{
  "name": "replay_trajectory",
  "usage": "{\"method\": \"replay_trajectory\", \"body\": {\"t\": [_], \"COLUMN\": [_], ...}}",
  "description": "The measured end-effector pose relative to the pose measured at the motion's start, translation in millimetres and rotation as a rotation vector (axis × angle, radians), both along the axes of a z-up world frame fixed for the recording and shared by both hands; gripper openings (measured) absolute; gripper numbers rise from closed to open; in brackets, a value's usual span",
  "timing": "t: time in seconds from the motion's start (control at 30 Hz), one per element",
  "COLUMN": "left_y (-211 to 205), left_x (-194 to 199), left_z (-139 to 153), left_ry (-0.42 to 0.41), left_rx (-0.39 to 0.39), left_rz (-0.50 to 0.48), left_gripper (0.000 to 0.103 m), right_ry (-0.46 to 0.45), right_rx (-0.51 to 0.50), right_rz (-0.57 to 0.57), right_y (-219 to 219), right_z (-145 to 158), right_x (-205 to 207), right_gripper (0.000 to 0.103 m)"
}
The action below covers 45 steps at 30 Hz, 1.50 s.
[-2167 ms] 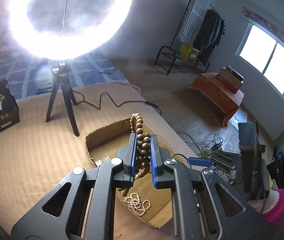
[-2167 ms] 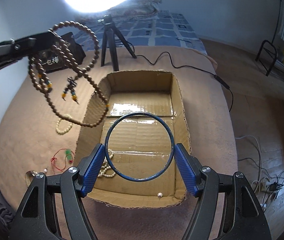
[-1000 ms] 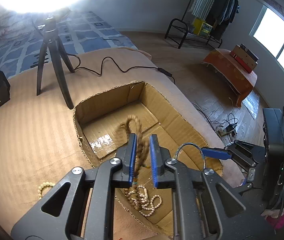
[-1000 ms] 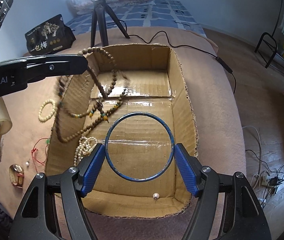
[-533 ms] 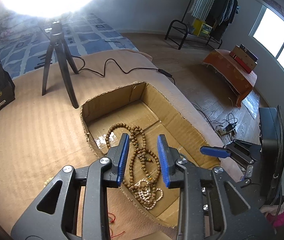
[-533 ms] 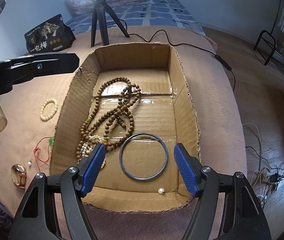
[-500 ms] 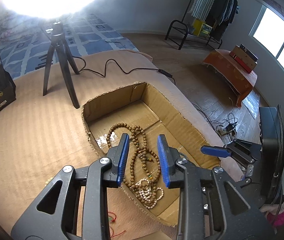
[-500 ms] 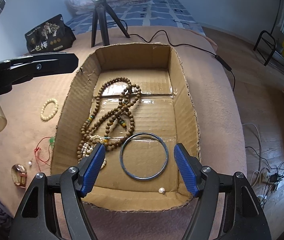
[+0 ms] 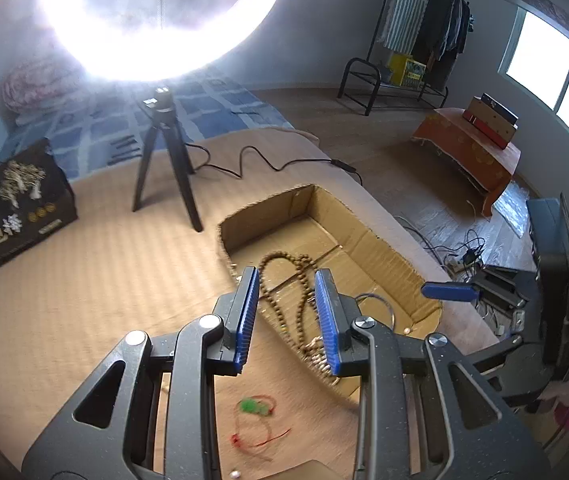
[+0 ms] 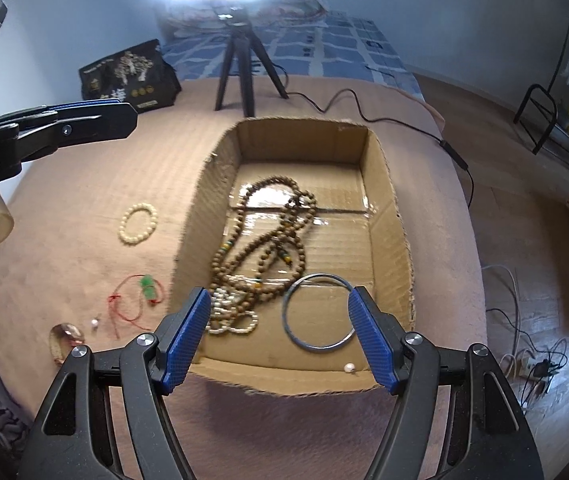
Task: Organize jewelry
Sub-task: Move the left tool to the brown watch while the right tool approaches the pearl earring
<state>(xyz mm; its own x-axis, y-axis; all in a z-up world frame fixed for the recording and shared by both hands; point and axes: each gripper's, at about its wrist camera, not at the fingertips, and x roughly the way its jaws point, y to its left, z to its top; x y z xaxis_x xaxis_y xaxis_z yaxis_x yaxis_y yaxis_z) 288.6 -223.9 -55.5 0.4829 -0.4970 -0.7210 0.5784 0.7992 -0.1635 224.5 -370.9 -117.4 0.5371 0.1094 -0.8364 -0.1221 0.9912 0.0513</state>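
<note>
A: What have your fingers got hold of?

B: Nothing on either side. My right gripper [image 10: 278, 330] is spread wide over the near end of the cardboard box [image 10: 398, 236], with bare air between the blue pads. My left gripper [image 9: 286, 308] is parted by a moderate gap, empty too, hanging over the box's left wall.

A: What sits nearest you on the bed cover?

B: In the right wrist view, left of the box: a translucent oval pendant [image 10: 66, 336] at the near left, a small white pearl [image 10: 94, 323] just beside it, then a red cord with a green charm [image 10: 140, 296] near the box wall. Farther on, a cream bead bracelet [image 10: 138, 223] lies by itself.

A: And inside the box?

B: At the near wall a single loose pearl [image 10: 349, 368]. Just beyond it the blue bangle [image 10: 318, 311] lies flat on the floor. To its left is a heap of white beads [image 10: 230, 312], and the long brown bead necklace [image 10: 270, 236] sprawls from that heap towards the far end, crossing the shiny tape. Its near loops touch the white beads and the bangle's rim.

A: Past the box?

B: A black tripod [image 10: 240, 64] under a glaring ring light [image 9: 160, 20], its cable [image 10: 368, 114] trailing right, and a black printed bag [image 10: 128, 76] to the far left.
</note>
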Motion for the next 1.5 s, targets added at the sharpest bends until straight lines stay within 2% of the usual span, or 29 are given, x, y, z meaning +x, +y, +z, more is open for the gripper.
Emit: {"method": "replay_trajectory", "body": {"t": [0.27, 0.67, 1.03, 1.5], "left_y": [49.7, 123.0, 170.8, 188.9], "left_x": [-20.3, -50.0, -77.9, -114.7], "left_z": [10.3, -6.4, -34.1, -85.1], "left_ry": [-0.018, 0.029, 0.092, 0.196], "left_rx": [0.023, 0.031, 0.036, 0.007], "left_rz": [0.018, 0.077, 0.109, 0.103], "left_gripper": [0.028, 0.028, 0.028, 0.028], "right_ry": [-0.035, -0.044, -0.023, 0.031], "right_rx": [-0.013, -0.011, 0.063, 0.145], "right_rz": [0.044, 0.106, 0.158, 0.213], "right_y": [26.5, 62.8, 84.6, 119.6], "right_z": [18.2, 20.6, 12.7, -9.6], "right_x": [-15.8, -30.1, -38.4, -39.2], "right_gripper": [0.071, 0.071, 0.071, 0.071]}}
